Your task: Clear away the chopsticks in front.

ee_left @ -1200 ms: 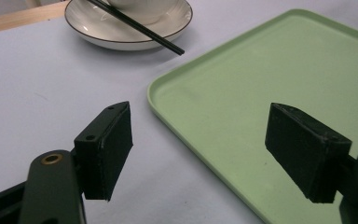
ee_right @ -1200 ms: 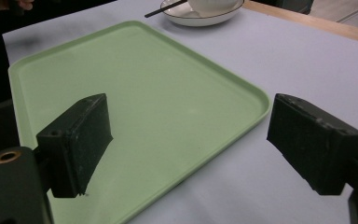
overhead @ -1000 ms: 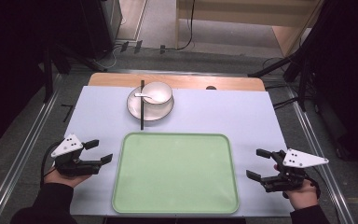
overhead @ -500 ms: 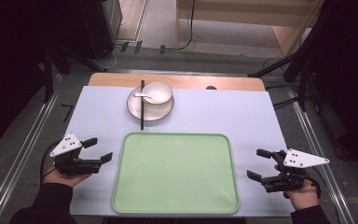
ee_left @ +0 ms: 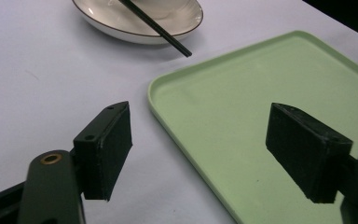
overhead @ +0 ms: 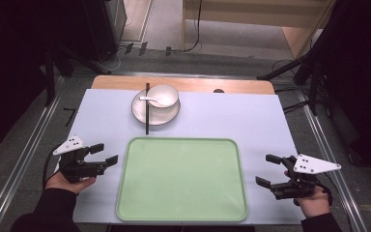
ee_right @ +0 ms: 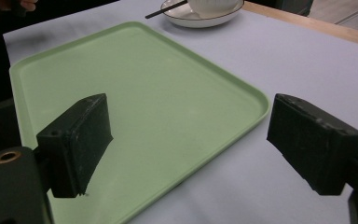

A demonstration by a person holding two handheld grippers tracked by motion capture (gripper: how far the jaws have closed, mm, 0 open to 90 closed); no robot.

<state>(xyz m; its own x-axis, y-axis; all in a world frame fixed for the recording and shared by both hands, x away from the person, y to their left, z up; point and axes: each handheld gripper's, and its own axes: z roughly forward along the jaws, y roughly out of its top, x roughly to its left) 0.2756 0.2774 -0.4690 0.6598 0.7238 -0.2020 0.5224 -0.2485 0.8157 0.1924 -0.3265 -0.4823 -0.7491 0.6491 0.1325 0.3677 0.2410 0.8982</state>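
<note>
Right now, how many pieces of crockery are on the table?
2: a plate at the far side beyond the green tray, and a bowl standing on that plate. A spoon rests in the bowl; anything under it is hidden.

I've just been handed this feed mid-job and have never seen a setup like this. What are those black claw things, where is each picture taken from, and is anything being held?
No robot arm is here: a person holds a two-jaw tool in each hand. The high view looks down on the table from the person's side. There the left gripper is at the left of the green tray and the right gripper at its right. The other two pictures come from a camera riding on each gripper, looking along its own black jaws. Both grippers are open with nothing between the jaws; the left one's jaws have just closed a little. Beyond the tray stands a plate with a white bowl and spoon, and black chopsticks lie across the plate's rim.
</note>
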